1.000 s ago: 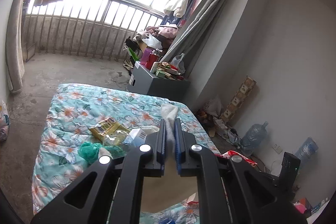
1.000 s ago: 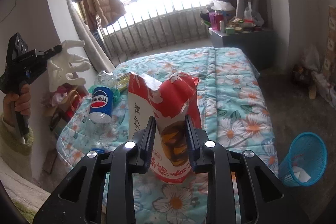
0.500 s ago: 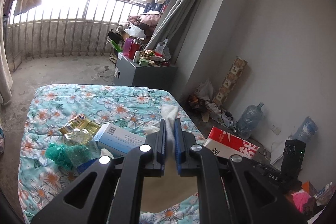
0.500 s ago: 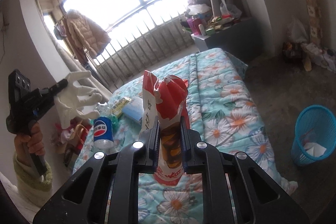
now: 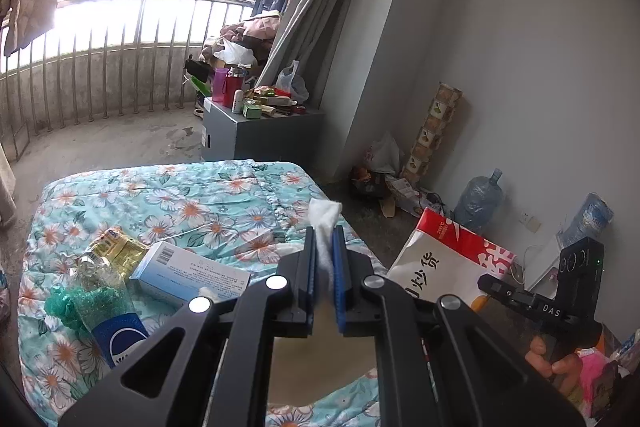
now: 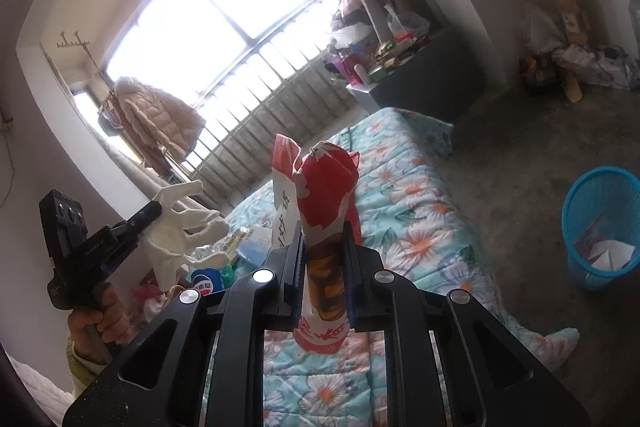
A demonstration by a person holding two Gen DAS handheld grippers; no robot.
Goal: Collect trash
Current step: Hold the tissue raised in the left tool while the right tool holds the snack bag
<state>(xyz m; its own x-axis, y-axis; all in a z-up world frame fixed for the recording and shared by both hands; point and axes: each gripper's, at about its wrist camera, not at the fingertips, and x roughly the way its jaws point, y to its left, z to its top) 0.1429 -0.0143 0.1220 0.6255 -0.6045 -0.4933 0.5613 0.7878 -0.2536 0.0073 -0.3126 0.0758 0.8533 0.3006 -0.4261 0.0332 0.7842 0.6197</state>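
Covering the bed, a floral quilt point(image 5: 224, 203); jaws clamp glove point(image 5: 325, 223) and bag point(image 6: 326, 211).

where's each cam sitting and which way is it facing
Left wrist: rides the left gripper, shut on a white glove, looking across the bed to the grey wall; a hand holds the right gripper.
Right wrist: rides the right gripper, shut on the red paper bag, facing the window, blue basket rightward; the other hand shows.
Shared: bed, glove, bag, grey cabinet.
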